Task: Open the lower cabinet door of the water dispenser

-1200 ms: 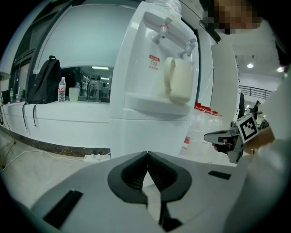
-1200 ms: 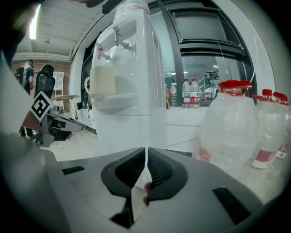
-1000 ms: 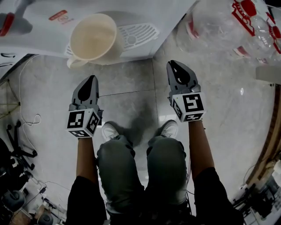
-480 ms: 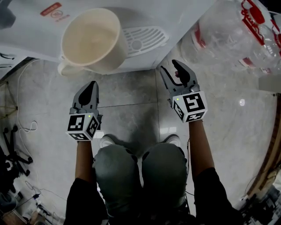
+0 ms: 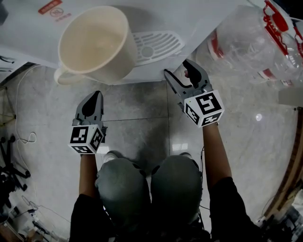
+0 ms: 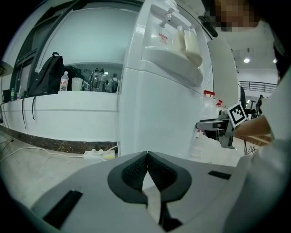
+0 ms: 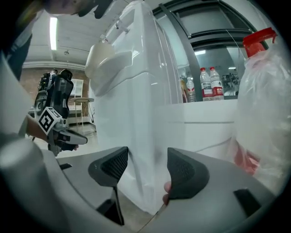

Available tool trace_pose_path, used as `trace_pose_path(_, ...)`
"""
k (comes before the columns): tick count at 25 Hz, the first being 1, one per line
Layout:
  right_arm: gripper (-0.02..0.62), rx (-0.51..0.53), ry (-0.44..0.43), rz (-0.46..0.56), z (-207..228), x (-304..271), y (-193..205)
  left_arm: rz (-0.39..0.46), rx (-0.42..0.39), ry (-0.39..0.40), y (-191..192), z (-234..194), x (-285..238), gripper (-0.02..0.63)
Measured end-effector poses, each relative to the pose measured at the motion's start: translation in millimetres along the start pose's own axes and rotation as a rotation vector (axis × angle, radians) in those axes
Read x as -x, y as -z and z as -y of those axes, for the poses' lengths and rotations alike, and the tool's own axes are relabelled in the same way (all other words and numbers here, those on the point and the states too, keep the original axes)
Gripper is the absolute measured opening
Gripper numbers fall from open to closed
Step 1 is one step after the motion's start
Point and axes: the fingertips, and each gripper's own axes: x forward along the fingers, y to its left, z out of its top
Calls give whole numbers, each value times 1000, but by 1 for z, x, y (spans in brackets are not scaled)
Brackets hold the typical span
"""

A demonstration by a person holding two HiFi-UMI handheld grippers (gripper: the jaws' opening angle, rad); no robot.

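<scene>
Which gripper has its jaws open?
The right gripper: its jaws have just been opening, with the corner of the water dispenser between them. The left gripper is shut and empty.

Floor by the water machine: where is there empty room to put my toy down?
Bare tiles lie between the water dispenser and the person's knees, and more to the right, below the big bottle. It's crowded at the left edge, where cables tangle.

Cup (image 5: 94, 45) on the water dispenser's (image 5: 199, 14) ledge, bottle (image 5: 255, 45) to its right (just beside).
</scene>
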Motion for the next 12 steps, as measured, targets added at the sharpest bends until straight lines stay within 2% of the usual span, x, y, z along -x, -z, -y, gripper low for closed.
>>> trace_pose_path(6,258,25,-55,-13,-4,-6,-1,-3,2,-4,2,-4,2,11)
trace_pose_path(12,247,20,-17,-23,-5,-4,-2,-7,-4,12,4,-1,4,11)
